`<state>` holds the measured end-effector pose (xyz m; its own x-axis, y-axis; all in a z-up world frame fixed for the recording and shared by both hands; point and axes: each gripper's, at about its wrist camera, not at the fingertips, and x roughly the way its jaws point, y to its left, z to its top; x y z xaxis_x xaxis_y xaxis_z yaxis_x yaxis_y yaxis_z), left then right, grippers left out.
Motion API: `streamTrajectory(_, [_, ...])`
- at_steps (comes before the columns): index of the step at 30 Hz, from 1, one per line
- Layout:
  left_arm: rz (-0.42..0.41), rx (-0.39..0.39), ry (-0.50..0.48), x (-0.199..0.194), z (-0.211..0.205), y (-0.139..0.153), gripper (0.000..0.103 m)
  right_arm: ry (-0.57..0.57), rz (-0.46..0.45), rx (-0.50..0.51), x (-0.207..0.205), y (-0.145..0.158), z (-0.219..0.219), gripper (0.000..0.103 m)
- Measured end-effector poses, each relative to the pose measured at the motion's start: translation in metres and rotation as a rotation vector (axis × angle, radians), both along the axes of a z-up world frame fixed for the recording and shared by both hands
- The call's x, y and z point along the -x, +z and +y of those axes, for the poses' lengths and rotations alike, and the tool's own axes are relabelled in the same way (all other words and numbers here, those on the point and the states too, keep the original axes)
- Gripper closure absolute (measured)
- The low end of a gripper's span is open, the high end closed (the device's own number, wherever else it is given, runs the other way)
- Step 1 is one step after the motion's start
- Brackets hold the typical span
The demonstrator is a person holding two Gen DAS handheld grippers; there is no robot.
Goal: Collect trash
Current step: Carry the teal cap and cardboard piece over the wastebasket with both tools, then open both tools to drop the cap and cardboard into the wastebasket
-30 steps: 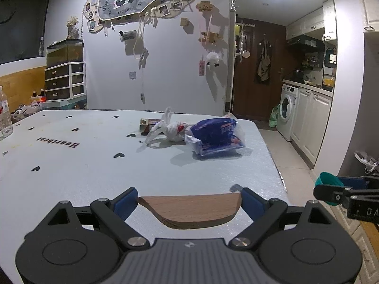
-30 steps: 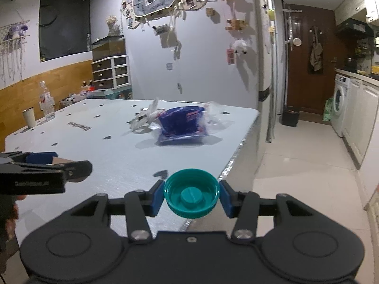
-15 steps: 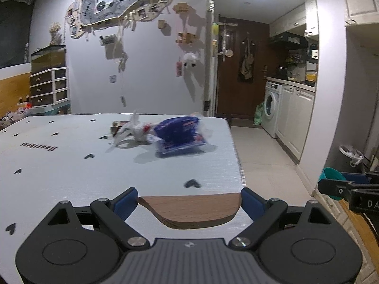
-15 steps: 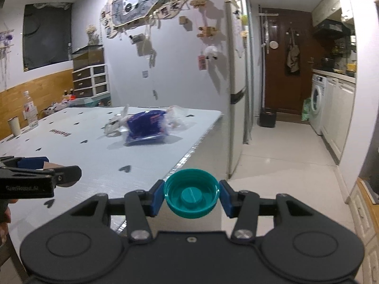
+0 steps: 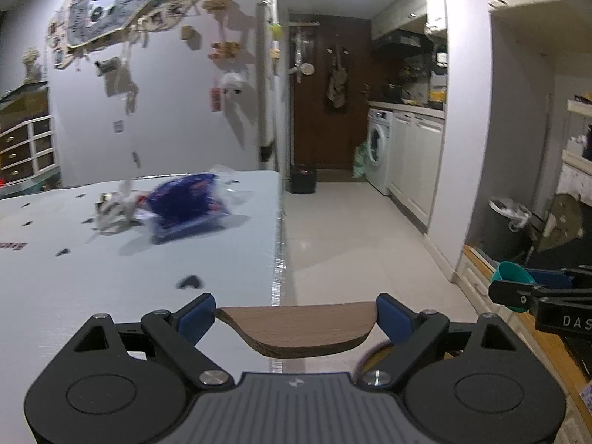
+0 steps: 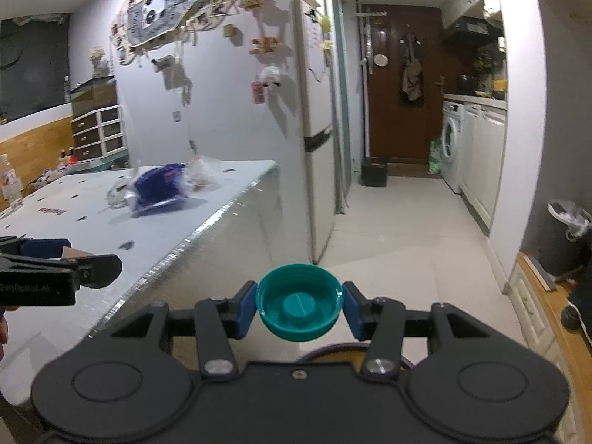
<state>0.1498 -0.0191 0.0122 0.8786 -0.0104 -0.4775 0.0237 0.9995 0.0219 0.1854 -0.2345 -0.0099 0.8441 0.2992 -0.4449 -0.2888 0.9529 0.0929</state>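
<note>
My left gripper (image 5: 296, 316) is shut on a brown cardboard piece (image 5: 299, 327), held over the table's right edge. My right gripper (image 6: 299, 307) is shut on a teal bottle cap (image 6: 299, 307), held off the table above the floor; the cap also shows in the left wrist view (image 5: 512, 273). A blue plastic package (image 5: 185, 203) and a crumpled white bag (image 5: 113, 209) lie on the white table (image 5: 111, 277); both also show in the right wrist view (image 6: 161, 188). A dark trash bin with a white liner (image 6: 566, 240) stands at the right by the wall, also in the left wrist view (image 5: 507, 229).
A fridge (image 6: 318, 148) stands beyond the table's end. The tiled floor (image 6: 399, 229) leads to a brown door (image 6: 399, 100) and a washing machine (image 6: 449, 144). A small black bin (image 6: 373, 172) sits by the door. A water bottle (image 6: 9, 185) stands at the table's far left.
Both grippers have swung right, away from the table toward the hallway and the trash bin, each still holding its item. The table trash has shifted left in view.
</note>
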Motion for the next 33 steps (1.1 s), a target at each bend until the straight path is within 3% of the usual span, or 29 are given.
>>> streamTrajectory(18, [0.231, 0.003, -0.181, -0.069, -0.097, -0.079, 0.011, -0.105, 0.205, 0.012, -0.031, -0.086, -0.084, 0.053])
streamTrajectory(27, [0.355, 0.073, -0.162, -0.115, -0.110, -0.129, 0.011, -0.077, 0.337, 0.081, -0.066, -0.143, -0.092, 0.053])
streamTrajectory(33, [0.412, 0.163, -0.118, -0.143, -0.109, -0.164, 0.011, 0.027, 0.407, 0.189, -0.093, -0.179, -0.077, 0.053])
